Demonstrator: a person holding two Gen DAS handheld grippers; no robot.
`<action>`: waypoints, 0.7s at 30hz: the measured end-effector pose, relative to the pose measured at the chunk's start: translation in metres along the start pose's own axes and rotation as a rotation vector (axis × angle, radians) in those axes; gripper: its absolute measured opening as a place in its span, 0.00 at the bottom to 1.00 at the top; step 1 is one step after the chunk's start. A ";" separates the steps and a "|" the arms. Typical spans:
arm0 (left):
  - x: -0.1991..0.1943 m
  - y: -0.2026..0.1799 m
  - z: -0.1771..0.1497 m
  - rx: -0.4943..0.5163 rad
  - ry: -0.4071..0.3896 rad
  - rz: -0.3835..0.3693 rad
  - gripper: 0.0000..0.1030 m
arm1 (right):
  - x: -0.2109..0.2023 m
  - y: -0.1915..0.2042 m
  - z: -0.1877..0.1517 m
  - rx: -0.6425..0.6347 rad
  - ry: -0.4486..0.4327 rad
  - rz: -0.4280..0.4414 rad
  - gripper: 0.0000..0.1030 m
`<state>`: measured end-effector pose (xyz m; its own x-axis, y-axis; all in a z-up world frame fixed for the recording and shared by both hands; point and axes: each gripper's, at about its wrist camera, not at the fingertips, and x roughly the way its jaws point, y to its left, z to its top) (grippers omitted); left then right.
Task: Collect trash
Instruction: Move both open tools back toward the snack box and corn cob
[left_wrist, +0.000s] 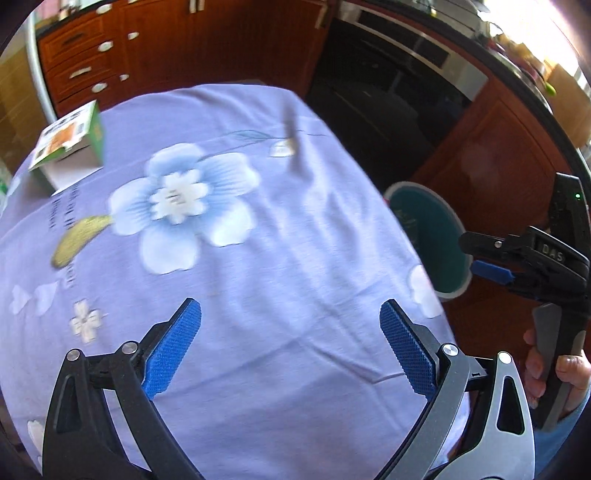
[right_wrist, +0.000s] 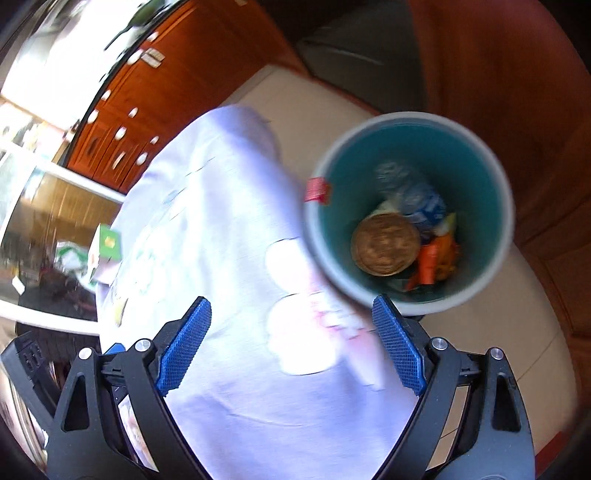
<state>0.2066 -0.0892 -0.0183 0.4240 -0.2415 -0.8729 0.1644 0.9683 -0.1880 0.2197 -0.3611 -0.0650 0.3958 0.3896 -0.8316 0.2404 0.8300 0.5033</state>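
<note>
The left tool (left_wrist: 290, 347) stands wide, its two blue pads apart with nothing between them. It hovers above the bench (left_wrist: 258, 240), which is covered by a lilac cloth printed with pale blue flowers.

The right tool (right_wrist: 291, 347) also stands wide and holds nothing. It is above the bench edge nearest the bin. In the left wrist view the same right tool appears at the right edge, gripped by a hand (left_wrist: 546, 373) on its handle, with a green indicator lit on its body.

The trash bin (right_wrist: 410, 210) stands on the floor just beside the bench, below the level of the cloth. It has a pale rim and a teal interior. A red label (right_wrist: 317, 190) sits on the rim on the side facing the bench. Inside the bin lie collected items: a round brown disc-like lid (right_wrist: 386, 243), a crumpled blue-and-white wrapper (right_wrist: 421, 206) and orange packaging (right_wrist: 436, 262). In the left wrist view only part of the bin shows past the bench edge.

Items on the bench:
- A green-and-white carton (left_wrist: 70, 144) stands at the far left corner.
- A yellow-green elongated item (left_wrist: 79, 240) lies on the cloth near the large flower print; blur prevents identification.
- A small pale scrap (left_wrist: 282, 149) lies toward the far edge, also blurred.

Wooden cabinets with pale handles (left_wrist: 103, 46) and a dark oven front (left_wrist: 388, 96) stand behind the bench.
</note>
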 end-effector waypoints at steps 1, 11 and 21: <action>-0.002 0.011 -0.001 -0.014 -0.005 0.011 0.95 | 0.002 0.012 -0.002 -0.022 0.009 0.004 0.83; -0.011 0.137 -0.013 -0.152 -0.008 0.115 0.95 | 0.040 0.108 -0.030 -0.167 0.105 0.018 0.82; 0.010 0.192 0.005 -0.085 0.008 0.163 0.94 | 0.091 0.169 -0.037 -0.260 0.191 0.008 0.82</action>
<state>0.2469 0.0944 -0.0609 0.4316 -0.0807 -0.8985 0.0178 0.9966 -0.0810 0.2637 -0.1710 -0.0639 0.2173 0.4443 -0.8691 -0.0060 0.8910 0.4540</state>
